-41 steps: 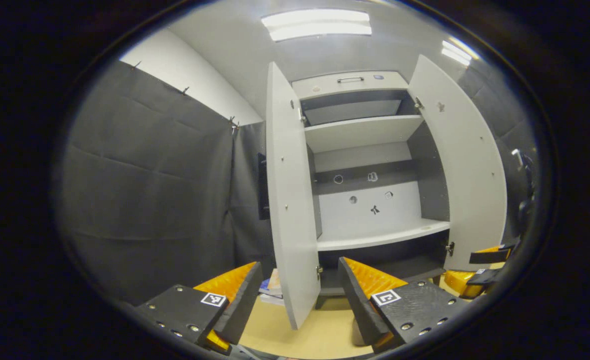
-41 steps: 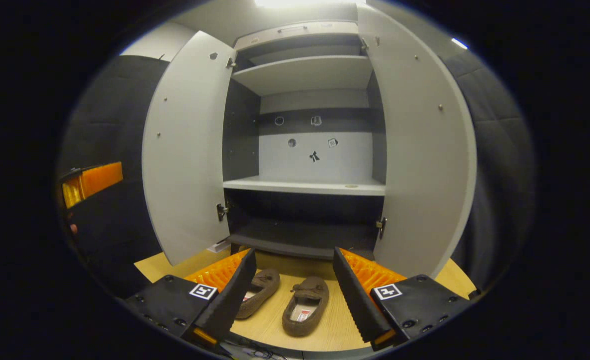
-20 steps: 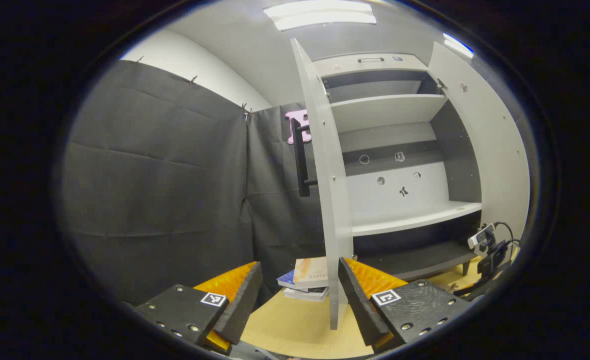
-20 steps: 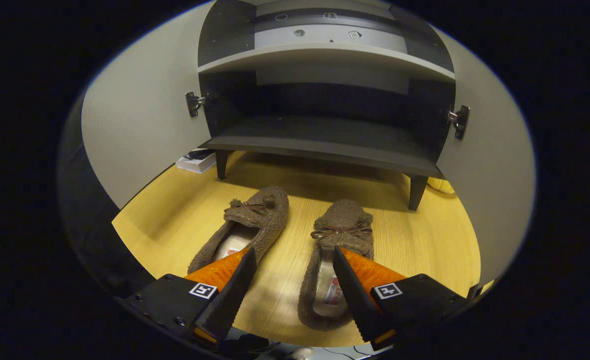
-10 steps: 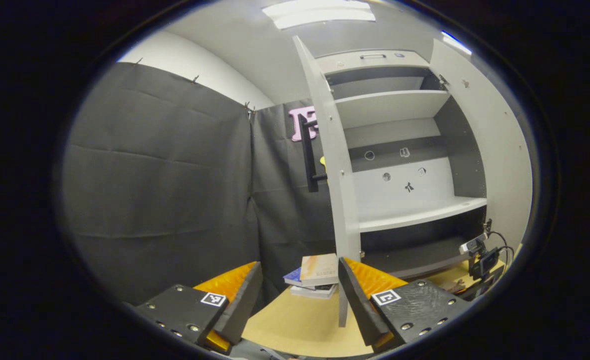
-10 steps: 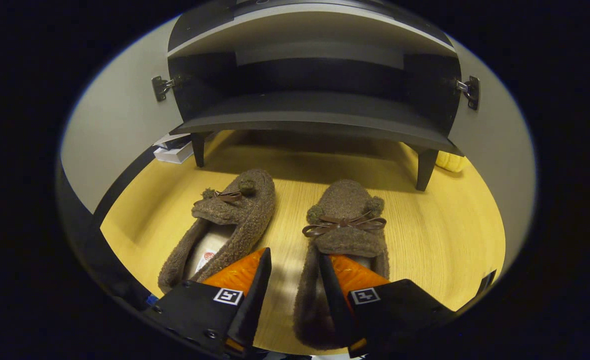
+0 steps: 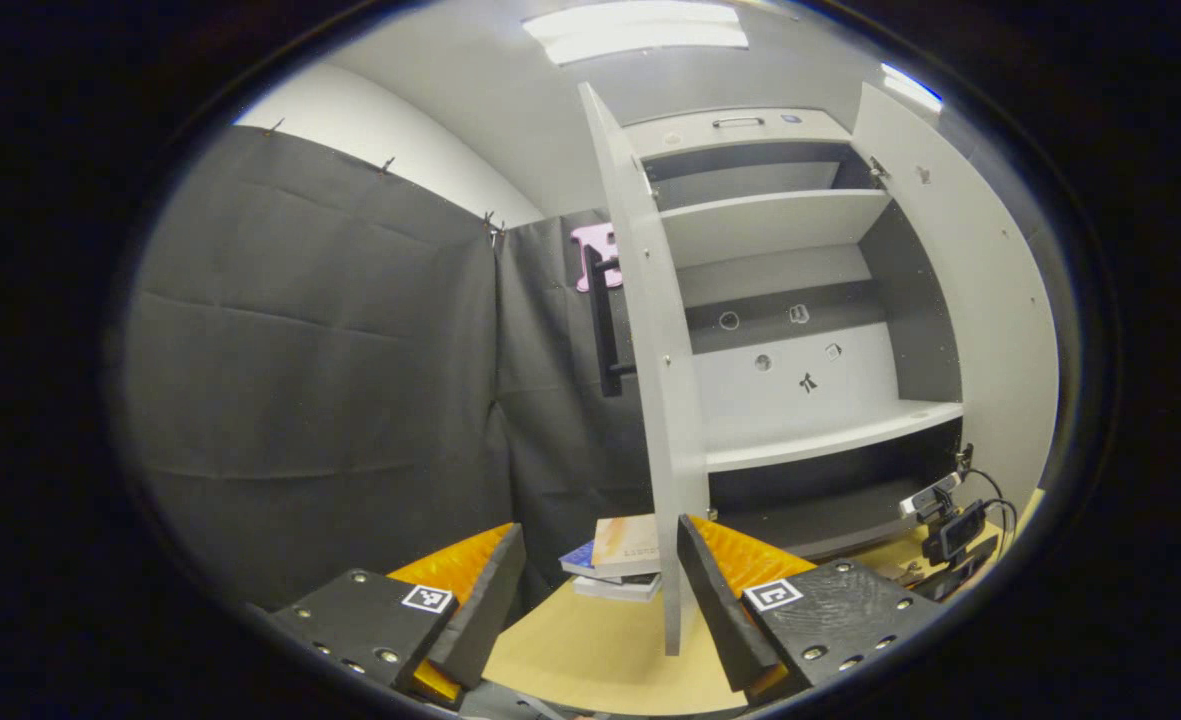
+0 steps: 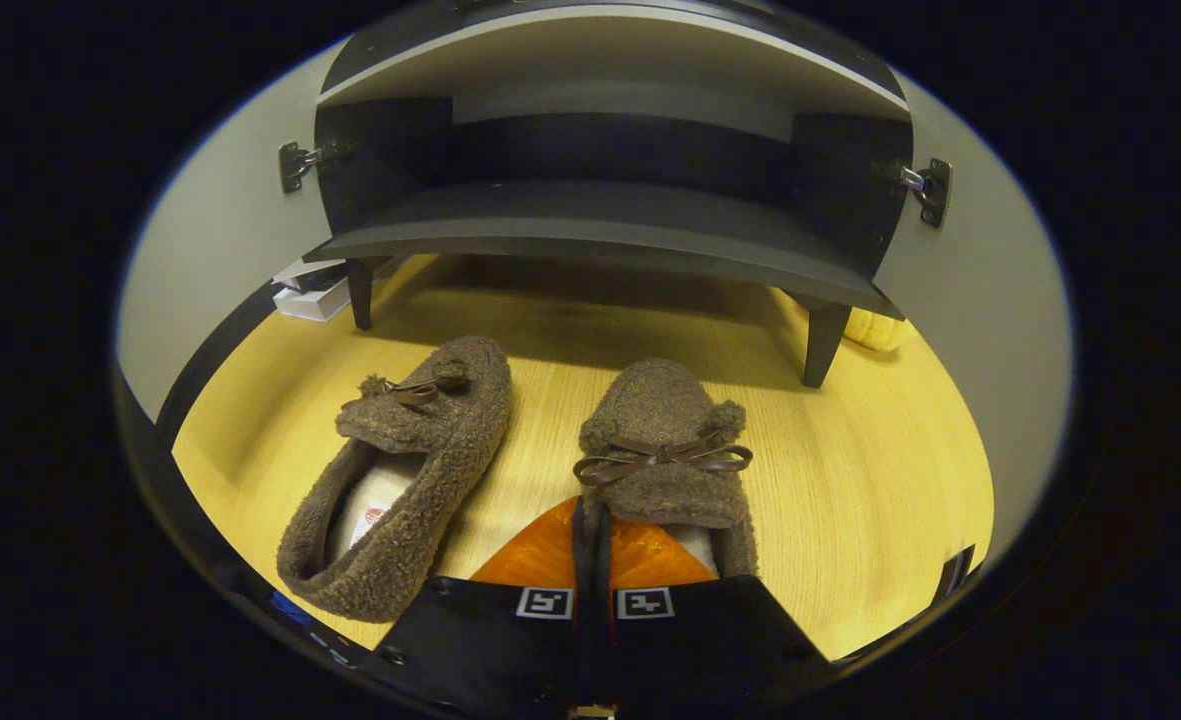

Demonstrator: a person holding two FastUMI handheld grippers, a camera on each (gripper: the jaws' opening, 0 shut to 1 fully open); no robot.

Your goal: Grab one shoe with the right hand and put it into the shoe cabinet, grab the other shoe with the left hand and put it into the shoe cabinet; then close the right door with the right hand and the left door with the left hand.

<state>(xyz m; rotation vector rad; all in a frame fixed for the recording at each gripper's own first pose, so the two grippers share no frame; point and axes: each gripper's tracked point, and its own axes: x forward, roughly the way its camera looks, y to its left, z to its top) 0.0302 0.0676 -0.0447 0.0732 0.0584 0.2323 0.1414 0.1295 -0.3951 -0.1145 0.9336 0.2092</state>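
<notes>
Shoes lay side by side on the wooden floor before the open shoe cabinet point(image 8: 600, 235): the left shoe point(image 8: 400, 470) untouched, the right shoe point(image 8: 665, 450) under the right gripper point(image 8: 590, 525), whose jaws had closed on its inner collar wall (both seemingly pressing it). Fuzzy and soft, it looked light but floppy; a collar hold seemed best. The left gripper point(image 7: 600, 580) hung wide open near the left door point(image 7: 650, 400).

R gripper point(image 8: 590, 520) now down low over floor, closer to the two slippers; its fingers go from wide apart to clamped on side wall of right slipper point(image 8: 665, 440); left slipper point(image 8: 400, 470) sits further left in right gripper view.
</notes>
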